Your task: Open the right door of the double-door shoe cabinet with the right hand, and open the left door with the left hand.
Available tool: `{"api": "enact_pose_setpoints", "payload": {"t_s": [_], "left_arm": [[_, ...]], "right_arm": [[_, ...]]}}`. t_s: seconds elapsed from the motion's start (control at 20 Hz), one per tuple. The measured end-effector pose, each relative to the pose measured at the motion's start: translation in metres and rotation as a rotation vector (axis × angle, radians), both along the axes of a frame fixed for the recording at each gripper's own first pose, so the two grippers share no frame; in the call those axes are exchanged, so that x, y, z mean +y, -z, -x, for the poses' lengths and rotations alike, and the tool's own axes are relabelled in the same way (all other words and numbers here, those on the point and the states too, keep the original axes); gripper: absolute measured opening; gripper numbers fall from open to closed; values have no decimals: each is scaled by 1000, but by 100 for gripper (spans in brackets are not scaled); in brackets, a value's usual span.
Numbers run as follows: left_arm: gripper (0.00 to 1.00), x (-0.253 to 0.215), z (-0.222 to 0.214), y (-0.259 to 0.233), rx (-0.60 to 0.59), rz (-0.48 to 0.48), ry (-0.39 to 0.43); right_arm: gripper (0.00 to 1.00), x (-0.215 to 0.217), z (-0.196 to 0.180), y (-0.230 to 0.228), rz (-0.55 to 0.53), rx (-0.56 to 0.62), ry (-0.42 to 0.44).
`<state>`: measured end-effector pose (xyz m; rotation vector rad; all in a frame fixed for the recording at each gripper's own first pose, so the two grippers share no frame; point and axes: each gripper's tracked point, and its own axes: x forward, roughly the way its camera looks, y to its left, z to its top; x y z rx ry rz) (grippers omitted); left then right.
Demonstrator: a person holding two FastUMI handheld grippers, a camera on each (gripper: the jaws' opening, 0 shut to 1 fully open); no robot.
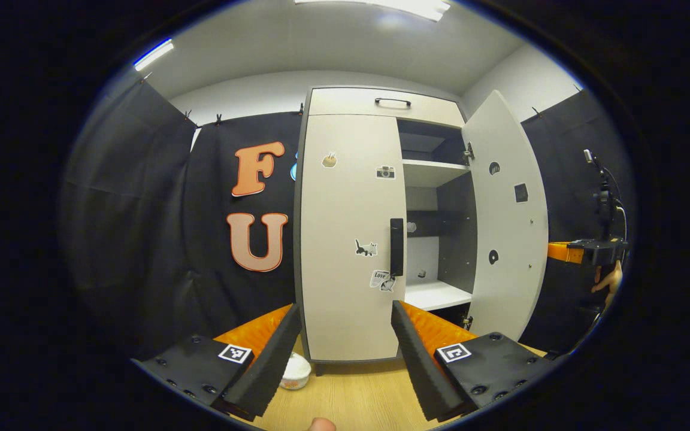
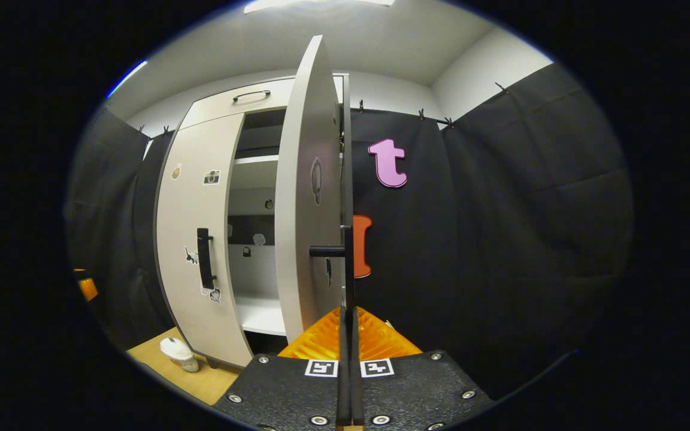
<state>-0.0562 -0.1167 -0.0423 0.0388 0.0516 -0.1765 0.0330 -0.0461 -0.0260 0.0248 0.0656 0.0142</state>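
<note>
Overhead, strip lights (image 1: 405, 6); wooden floor (image 1: 351, 401) under shoe cabinet (image 1: 351, 239).

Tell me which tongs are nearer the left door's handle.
Left. The left tongs face the left door's handle head-on, open, short of it; the right tongs are off beyond the open right door.

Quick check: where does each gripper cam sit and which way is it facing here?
Left gripper view: on the open left gripper, squarely facing the shut white left door and its black bar handle; a fingertip at bottom.
Right gripper view: on the shut right gripper, edge-on to the open white right door.
Shared: both doors, white shelves.
</note>
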Motion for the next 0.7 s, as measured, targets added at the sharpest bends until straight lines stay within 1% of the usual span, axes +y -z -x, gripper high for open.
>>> {"api": "enact_pose_setpoints", "payload": {"t_s": [0.05, 0.1, 0.15, 0.2, 0.25, 0.3, 0.35, 0.4, 0.45, 0.55, 0.7], "left_arm": [[95, -7, -5, -1, -4, -9, 4], [95, -15, -10, -1, -5, -14, 8], [96, -23, -15, -1, -4, -17, 14], [97, -30, -20, -2, -3, -16, 17], [97, -38, -25, -2, -2, -19, 21], [97, -45, -30, -1, -1, -26, 18], [98, -53, -35, 0, -5, -27, 19], [96, -61, -42, -1, -8, -23, 27], [96, -67, -49, 0, -9, -16, 32], [96, -85, -63, 1, -10, -6, 43], [97, -102, -91, -3, -26, -23, 48]], "right_arm": [[1, -2, 9, -5, -28, -11, -4], [4, -17, 18, -13, -35, -30, 52], [24, -29, 22, -19, -41, -62, 64], [34, -35, 27, -25, -51, -84, 66], [57, -37, 34, -27, -57, -96, 69], [60, -42, 40, -27, -55, -104, 75], [77, -49, 42, -27, -49, -109, 81], [77, -53, 44, -26, -46, -113, 87], [85, -54, 46, -25, -40, -112, 86], [93, -58, 45, -18, -33, -103, 80], [93, -59, 43, -9, -48, -93, 68]]}}
